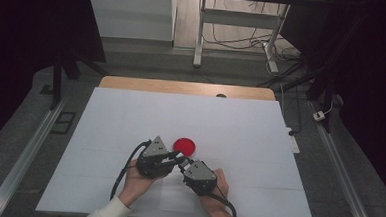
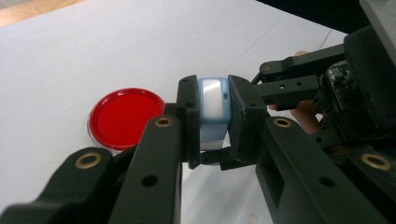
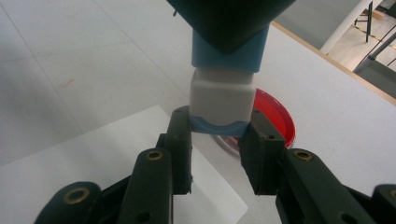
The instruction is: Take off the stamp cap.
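Note:
A small light-blue and white block [image 2: 213, 100] hangs above the table between my two grippers. In the left gripper view my left gripper [image 2: 213, 112] is shut on its blue body. My right gripper [image 3: 218, 135] is shut on the other end, a white cap [image 3: 223, 95] with a blue rim, just below the blue body [image 3: 229, 58]. In the high view the left gripper [image 1: 177, 160] and right gripper [image 1: 183, 167] meet tip to tip near the table's front middle. A round red dish [image 1: 184, 146] lies flat on the table just beyond them.
The table is covered in white sheeting [image 1: 190, 113], with its wooden edge [image 1: 182, 87] at the back. A loose white paper sheet [image 1: 174, 197] lies under the hands at the front. Desk legs and cables [image 1: 234, 40] stand on the floor beyond.

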